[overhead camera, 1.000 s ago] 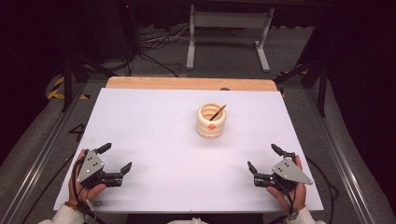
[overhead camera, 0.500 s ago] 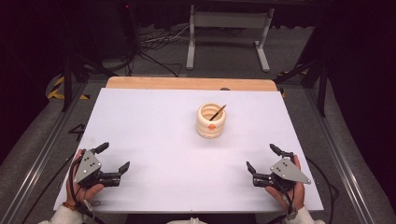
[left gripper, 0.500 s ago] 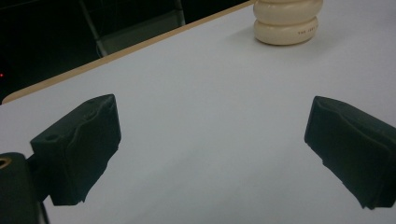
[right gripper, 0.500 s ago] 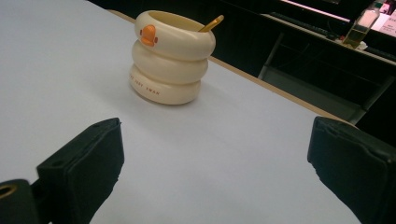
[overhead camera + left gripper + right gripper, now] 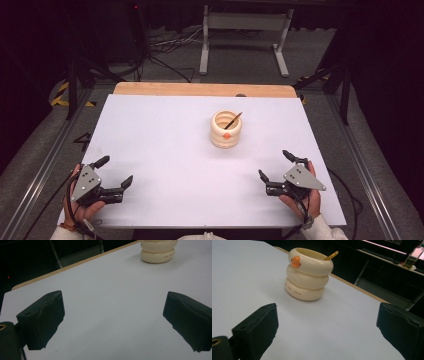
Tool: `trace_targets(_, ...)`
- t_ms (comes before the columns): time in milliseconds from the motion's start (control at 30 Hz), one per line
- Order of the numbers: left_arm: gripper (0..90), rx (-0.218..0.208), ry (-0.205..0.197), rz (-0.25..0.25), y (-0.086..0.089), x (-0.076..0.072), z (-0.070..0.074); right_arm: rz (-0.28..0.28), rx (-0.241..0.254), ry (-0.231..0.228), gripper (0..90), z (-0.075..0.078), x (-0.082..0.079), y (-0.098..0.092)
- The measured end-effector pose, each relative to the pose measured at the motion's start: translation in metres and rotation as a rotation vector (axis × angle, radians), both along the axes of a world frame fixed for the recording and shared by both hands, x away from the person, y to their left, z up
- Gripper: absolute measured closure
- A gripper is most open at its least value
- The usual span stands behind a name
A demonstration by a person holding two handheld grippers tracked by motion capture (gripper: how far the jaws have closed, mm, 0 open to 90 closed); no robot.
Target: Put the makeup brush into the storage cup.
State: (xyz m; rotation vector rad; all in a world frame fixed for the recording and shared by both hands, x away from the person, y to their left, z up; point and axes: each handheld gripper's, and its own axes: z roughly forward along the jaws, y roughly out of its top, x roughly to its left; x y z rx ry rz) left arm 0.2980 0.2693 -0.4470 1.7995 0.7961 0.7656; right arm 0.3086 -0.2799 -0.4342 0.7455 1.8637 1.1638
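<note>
Jaws spread on both grippers, cream ringed duck-bill cup (image 5: 226, 129) — brown-gold stick (image 5: 233, 120) inside

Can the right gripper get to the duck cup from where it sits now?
Probably yes. The right gripper is open near the table's front edge, and the duck cup stands ahead of it with only bare white tabletop between. Its jaws look spread wide enough, though that is a guess.

A white table (image 5: 165, 150) bears a cream ringed cup (image 5: 226, 131).
</note>
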Motion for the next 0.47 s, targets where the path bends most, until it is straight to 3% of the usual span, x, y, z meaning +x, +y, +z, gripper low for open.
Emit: trace_targets(467, 5.1, -0.004, -0.007, -0.016, -0.0055, 0.0068, 0.0019, -0.018, 0.006, 0.004, 4.3, -0.0007, -0.0056, -0.005)
